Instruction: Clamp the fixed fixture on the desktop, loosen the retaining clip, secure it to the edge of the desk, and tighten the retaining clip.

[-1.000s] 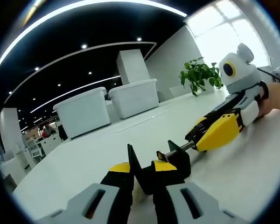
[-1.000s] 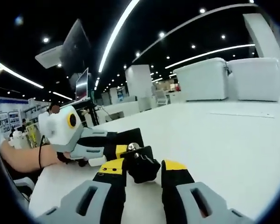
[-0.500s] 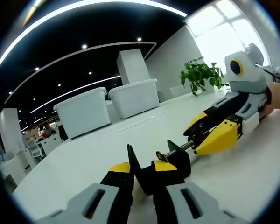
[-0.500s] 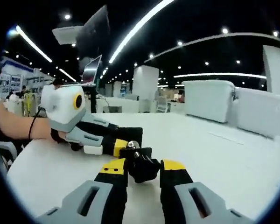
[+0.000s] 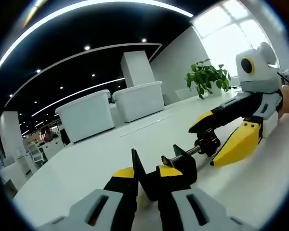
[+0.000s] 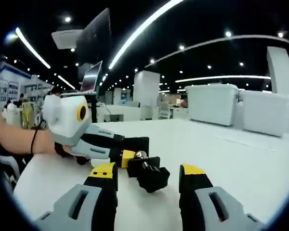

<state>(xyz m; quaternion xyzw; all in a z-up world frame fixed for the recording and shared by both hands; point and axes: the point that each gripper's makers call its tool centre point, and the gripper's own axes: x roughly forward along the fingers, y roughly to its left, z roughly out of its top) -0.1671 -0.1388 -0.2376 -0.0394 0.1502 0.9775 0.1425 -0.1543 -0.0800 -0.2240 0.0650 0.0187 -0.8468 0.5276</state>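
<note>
Left hand-held gripper [image 5: 147,179] clamped; right hand-held gripper [image 6: 148,174] wide apart.

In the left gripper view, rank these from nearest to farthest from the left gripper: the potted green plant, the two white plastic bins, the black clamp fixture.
1. Black clamp fixture, held between the left gripper jaws.
2. Two white plastic bins, farther back on the white desk, left of centre.
3. Potted green plant, at the far right by the window.

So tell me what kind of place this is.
Probably a large open-plan office or exhibition hall: a dark ceiling with long curved light strips, monitors on stands, a wide white desk carrying white storage bins and a potted plant.
</note>
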